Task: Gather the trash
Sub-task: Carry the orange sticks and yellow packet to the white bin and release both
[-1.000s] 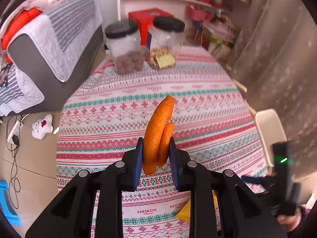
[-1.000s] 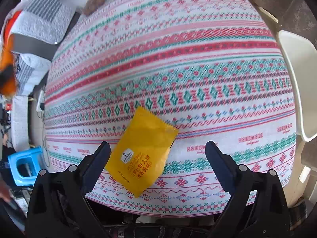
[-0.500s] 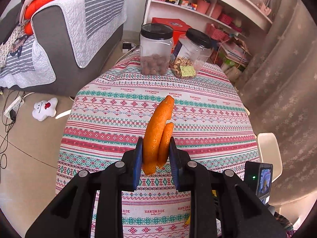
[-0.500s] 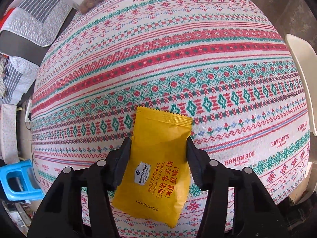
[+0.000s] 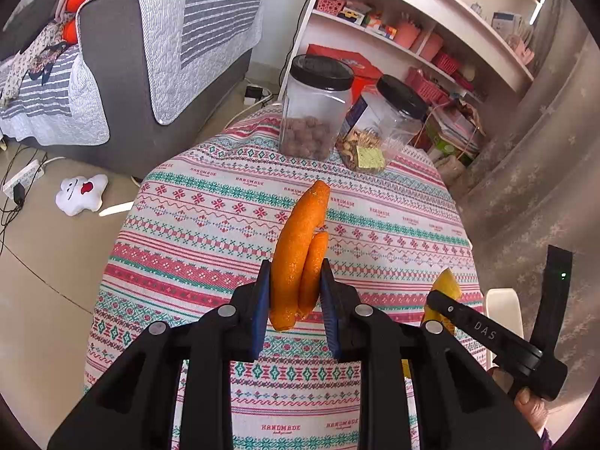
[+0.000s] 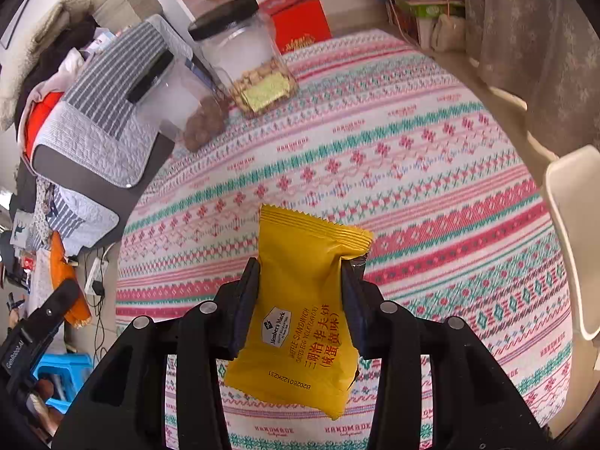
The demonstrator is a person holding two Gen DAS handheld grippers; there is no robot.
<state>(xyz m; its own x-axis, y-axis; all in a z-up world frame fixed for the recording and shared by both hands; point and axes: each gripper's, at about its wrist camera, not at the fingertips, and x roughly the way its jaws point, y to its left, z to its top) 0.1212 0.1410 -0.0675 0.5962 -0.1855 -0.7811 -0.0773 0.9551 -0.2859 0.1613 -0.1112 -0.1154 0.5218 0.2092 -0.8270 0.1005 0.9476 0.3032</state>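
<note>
Left wrist view: the left tool (image 5: 294, 292) is clamped on a folded strip of orange peel (image 5: 300, 247), which stands up from between its blue pads above the counter (image 5: 210, 247). The counter is round and draped in a cloth of red, pink and green bands printed with the word HANDMADE. At its far edge stand two clear jars with black lids: the nut jar (image 5: 315, 108), holding round brown pieces, and the snack jar (image 5: 382, 129), tilted and carrying a yellow-green label. Beyond them are white shelves (image 5: 423, 26) with pink baskets and a red box (image 5: 339, 58). A grey sofa (image 5: 150, 56) under a striped quilted cover stands at left, and a white plush toy (image 5: 80, 195) lies on the tiled floor. A pale curtain (image 5: 540, 157) hangs at right.

Right wrist view: the right tool (image 6: 300, 292) is closing its jaws on a yellow snack wrapper (image 6: 303, 311), which sits between its pads, clear of the cloth. A white chair (image 6: 573, 240) stands at the right edge of the counter, and a blue stool (image 6: 62, 365) stands on the floor at lower left.
</note>
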